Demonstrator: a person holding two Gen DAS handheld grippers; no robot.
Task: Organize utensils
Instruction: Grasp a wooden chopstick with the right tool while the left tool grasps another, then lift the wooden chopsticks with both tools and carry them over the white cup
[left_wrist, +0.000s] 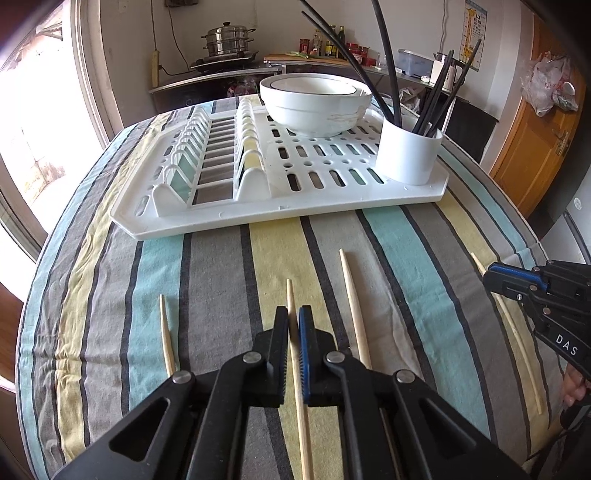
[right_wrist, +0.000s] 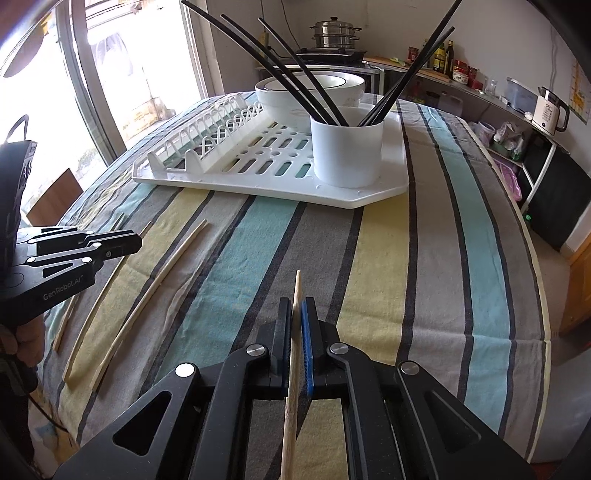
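Both tools are down low over the striped tablecloth (left_wrist: 221, 266) on the worktop, and each has a bamboo chopstick pinched between its pads. The left tool (left_wrist: 294, 317) is clamped on a pale chopstick (left_wrist: 290, 295) whose tip pokes out ahead of the fingertips, the shaft running back under the tool. The right tool (right_wrist: 296, 314) grips its own chopstick (right_wrist: 297, 288) the same way, tip forward, thicker end trailing toward the camera. Two more bamboo sticks lie loose on the cloth either side of the left tool: a short-looking one (left_wrist: 167, 336) to its left and a longer one (left_wrist: 355, 310) to its right, both pointing toward the rack. Up ahead sits the white dish rack (left_wrist: 258, 218), slotted tray facing the tools. On it, a stack of white bowls (left_wrist: 314, 107) rests at the back, and the white utensil cup (left_wrist: 408, 151) stands on the rack's near right corner, black chopsticks (left_wrist: 436, 96) fanning out of it. In the right wrist view the cup (right_wrist: 347, 151) is well ahead of the held stick, with open cloth between.
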